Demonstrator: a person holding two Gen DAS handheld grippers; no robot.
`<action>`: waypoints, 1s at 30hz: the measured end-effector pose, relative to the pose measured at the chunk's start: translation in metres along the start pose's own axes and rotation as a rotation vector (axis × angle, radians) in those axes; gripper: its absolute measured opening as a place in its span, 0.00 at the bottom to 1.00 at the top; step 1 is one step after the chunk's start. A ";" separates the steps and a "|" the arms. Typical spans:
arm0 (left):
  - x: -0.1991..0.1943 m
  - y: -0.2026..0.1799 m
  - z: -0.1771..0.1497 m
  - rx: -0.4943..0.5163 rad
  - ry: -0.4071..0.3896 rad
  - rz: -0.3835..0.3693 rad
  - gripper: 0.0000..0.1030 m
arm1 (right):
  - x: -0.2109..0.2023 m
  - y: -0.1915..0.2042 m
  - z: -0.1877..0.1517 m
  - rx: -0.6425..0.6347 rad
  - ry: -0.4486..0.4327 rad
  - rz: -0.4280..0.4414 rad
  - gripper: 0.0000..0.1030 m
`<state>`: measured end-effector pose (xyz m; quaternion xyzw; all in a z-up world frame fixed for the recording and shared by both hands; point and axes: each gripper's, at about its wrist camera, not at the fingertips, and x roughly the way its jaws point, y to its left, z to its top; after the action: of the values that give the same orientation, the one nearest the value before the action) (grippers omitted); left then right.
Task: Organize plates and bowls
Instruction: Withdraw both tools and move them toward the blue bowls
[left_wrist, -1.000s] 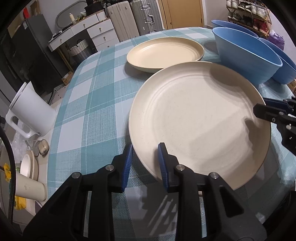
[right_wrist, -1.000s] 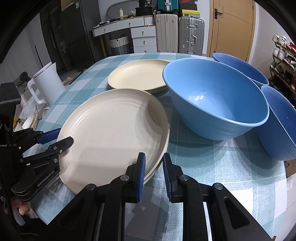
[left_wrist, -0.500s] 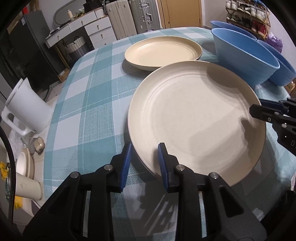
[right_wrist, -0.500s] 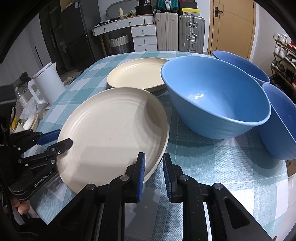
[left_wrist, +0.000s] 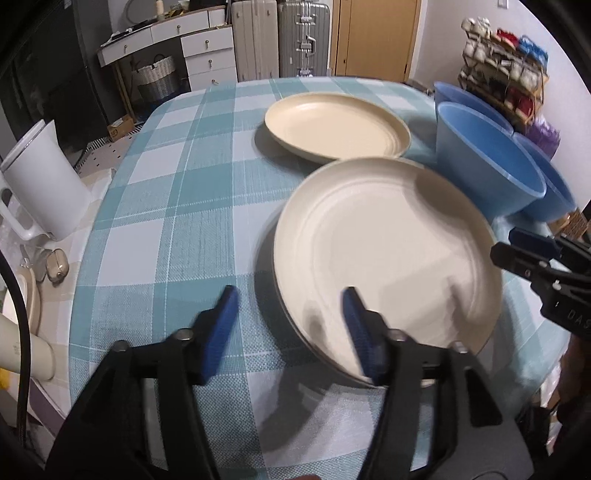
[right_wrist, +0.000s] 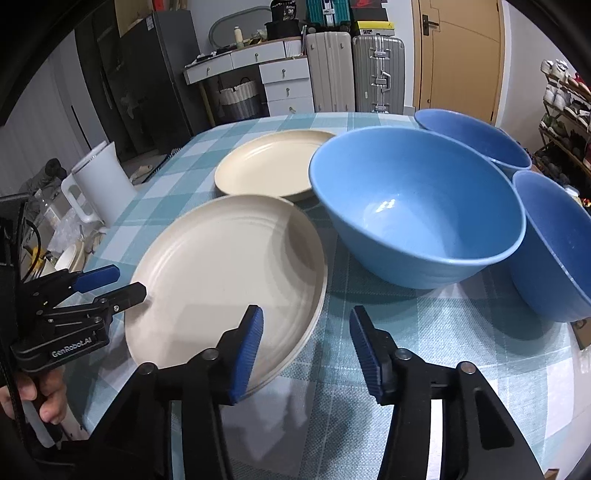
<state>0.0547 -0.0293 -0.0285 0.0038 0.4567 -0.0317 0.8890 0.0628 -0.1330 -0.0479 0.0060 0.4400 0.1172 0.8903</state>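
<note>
Cream near plate (right_wrist: 225, 280) lies flat on the checked tablecloth (left_wrist: 166, 221), its rim between the spread-apart left gripper (left_wrist: 291, 325) and equally spread right gripper (right_wrist: 306, 343); the nearest blue bowl (right_wrist: 417, 206) is just beside it.

Worktop (right_wrist: 436, 332) covered by teal-and-white checked cloth. Directly on it: near plate (right_wrist: 225, 280) by the front edge, far plate (right_wrist: 269, 168) behind it, and three blue bowls (right_wrist: 413, 206) along the right edge.
</note>
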 end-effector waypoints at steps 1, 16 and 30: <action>-0.004 0.002 0.002 -0.008 -0.013 -0.006 0.75 | -0.003 0.000 0.002 -0.002 -0.006 0.001 0.53; -0.048 0.026 0.035 -0.101 -0.118 -0.062 0.99 | -0.069 0.008 0.042 -0.050 -0.192 0.034 0.97; -0.063 0.038 0.076 -0.167 -0.170 -0.070 0.99 | -0.105 -0.002 0.101 -0.061 -0.259 0.035 0.99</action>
<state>0.0820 0.0094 0.0666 -0.0890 0.3808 -0.0247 0.9200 0.0809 -0.1482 0.0954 0.0016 0.3173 0.1441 0.9373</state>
